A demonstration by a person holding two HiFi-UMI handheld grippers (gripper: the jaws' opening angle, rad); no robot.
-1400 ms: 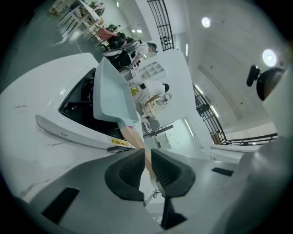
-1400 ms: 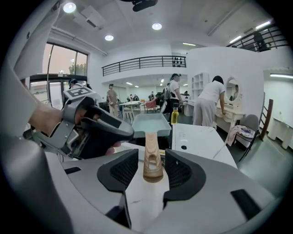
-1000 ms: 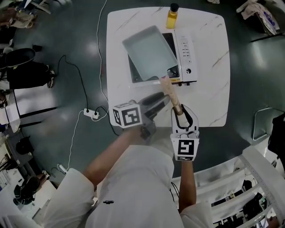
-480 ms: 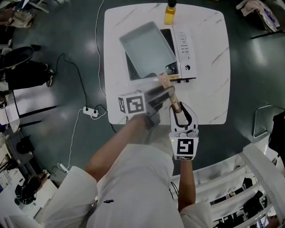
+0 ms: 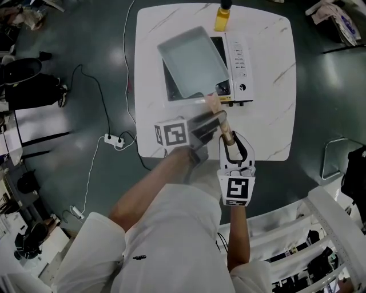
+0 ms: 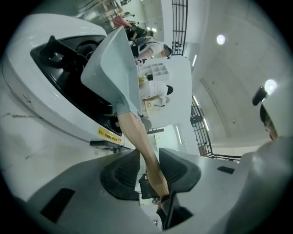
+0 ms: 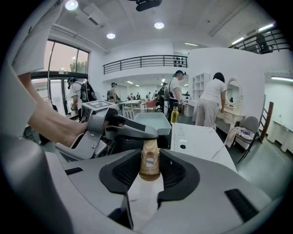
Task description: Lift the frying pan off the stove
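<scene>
A pale grey rectangular frying pan (image 5: 193,62) lies over the black top of a white stove (image 5: 239,68); whether it rests on it I cannot tell. Its wooden handle (image 5: 216,111) points toward me. My right gripper (image 5: 230,143) is shut on the handle's end (image 7: 149,162). My left gripper (image 5: 217,121) reaches in from the left, and its jaws are closing across the middle of the handle (image 6: 144,146), with the pads touching its sides. In the left gripper view the pan (image 6: 116,68) rises above the stove (image 6: 46,91).
A yellow oil bottle (image 5: 222,17) stands at the far edge of the white marble table (image 5: 269,114). A power strip (image 5: 113,140) and cable lie on the dark floor to the left. People stand by white shelves (image 7: 201,91) in the background.
My left gripper has moved right from the table's front-left edge to the handle, and its jaws now straddle it. The right gripper and the pan have hardly moved.
</scene>
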